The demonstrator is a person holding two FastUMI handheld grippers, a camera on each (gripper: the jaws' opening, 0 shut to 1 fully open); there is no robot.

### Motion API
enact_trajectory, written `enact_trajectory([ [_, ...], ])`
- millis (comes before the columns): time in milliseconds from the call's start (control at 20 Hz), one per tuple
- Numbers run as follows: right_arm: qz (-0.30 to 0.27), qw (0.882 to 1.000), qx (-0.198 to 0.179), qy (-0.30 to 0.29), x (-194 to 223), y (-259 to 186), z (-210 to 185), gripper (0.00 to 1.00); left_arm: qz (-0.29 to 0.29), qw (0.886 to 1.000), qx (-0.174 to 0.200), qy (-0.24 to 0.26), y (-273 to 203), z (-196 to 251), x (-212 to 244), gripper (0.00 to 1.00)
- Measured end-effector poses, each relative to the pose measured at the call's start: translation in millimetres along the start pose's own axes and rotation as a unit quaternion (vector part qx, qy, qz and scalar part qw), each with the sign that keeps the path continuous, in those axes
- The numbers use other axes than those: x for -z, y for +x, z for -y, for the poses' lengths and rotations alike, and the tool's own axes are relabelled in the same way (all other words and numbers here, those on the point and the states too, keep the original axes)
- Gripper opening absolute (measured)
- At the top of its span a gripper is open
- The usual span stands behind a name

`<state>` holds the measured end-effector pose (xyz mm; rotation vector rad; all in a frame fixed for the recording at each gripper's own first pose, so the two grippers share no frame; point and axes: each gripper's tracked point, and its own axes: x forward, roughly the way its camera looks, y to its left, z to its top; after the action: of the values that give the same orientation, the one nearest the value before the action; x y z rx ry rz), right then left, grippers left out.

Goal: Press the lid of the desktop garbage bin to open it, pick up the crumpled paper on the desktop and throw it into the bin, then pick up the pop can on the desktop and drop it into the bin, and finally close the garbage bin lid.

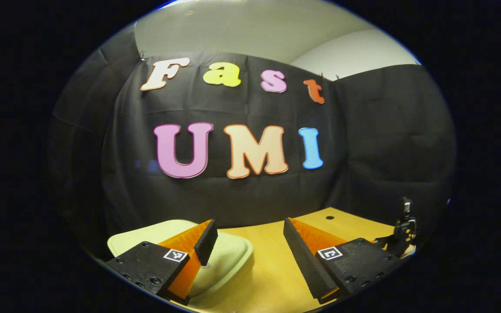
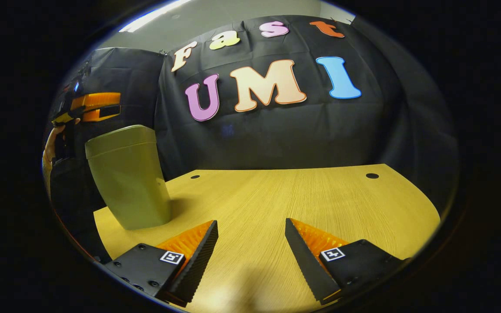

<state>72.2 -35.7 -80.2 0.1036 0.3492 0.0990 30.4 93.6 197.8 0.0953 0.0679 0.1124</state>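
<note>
Both grippers open w/ nothing held; bin (image 2: 128,178) lid shut.

Readable text: none is showing on any object.
Left gripper (image 1: 250,243) markers: small square black-and-white coded tags are sitting on both finger mounts; they are patterns, not legible words.
Right gripper (image 2: 251,243) markers: the same kind of coded tags is sitting on both mounts, also unreadable.
Garbage bin (image 2: 128,182): no label is showing.
</note>
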Motion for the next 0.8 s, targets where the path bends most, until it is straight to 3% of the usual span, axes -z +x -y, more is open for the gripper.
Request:
enact_trajectory([
  [250, 0.009, 1.000, 0.005, -0.001, -4.4, -0.3, -1.1, 0.98, 0.037, 0.994, 0.094, -0.039, 9.3, 63.5, 31.3, 0.92],
  [400, 0.028, 1.000, 0.006, -0.003, -16.5, -4.6, -5.0, 0.98, 0.048, 0.990, 0.125, -0.043, 15.5, 81.8, 69.7, 0.92],
  [800, 0.082, 0.997, 0.007, 0.007, -45.7, -16.8, -12.1, 0.98, 0.011, 0.988, 0.149, -0.030, 23.1, 90.3, 172.7, 0.93],
])
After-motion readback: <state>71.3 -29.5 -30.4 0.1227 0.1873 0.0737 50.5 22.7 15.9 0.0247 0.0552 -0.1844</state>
